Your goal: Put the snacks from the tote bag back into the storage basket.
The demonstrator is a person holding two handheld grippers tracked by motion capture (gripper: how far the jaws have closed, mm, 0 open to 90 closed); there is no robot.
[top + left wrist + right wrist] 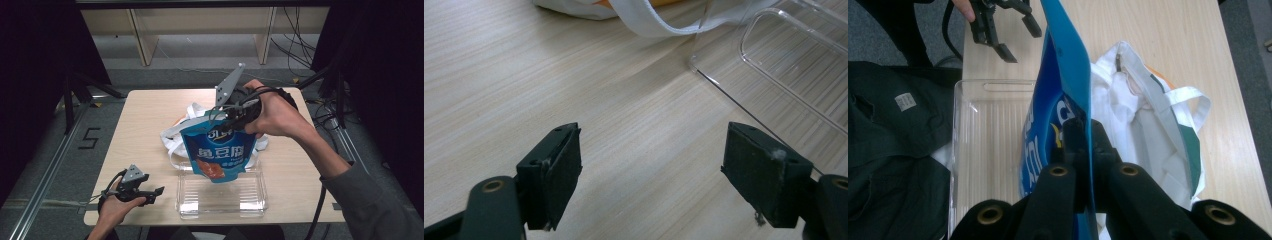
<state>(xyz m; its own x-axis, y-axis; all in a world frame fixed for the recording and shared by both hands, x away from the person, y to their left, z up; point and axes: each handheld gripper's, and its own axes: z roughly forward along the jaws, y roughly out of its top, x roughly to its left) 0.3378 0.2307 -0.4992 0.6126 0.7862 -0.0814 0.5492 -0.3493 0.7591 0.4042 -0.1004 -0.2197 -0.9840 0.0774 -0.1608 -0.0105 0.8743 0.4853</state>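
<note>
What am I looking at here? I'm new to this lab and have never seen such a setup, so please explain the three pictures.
A person sits at a wooden table and works with two hand-held tools, each ending in two black jaws. The high view looks down from above the table. The other two pictures come from cameras mounted on the tools, looking along their jaws.

The right gripper is shut on the top edge of a blue snack pouch, which hangs above a clear plastic tray. Behind the pouch lies a white cloth bag with handles.

The left gripper is open, with nothing between its jaws, low over bare tabletop beside the tray.
</note>
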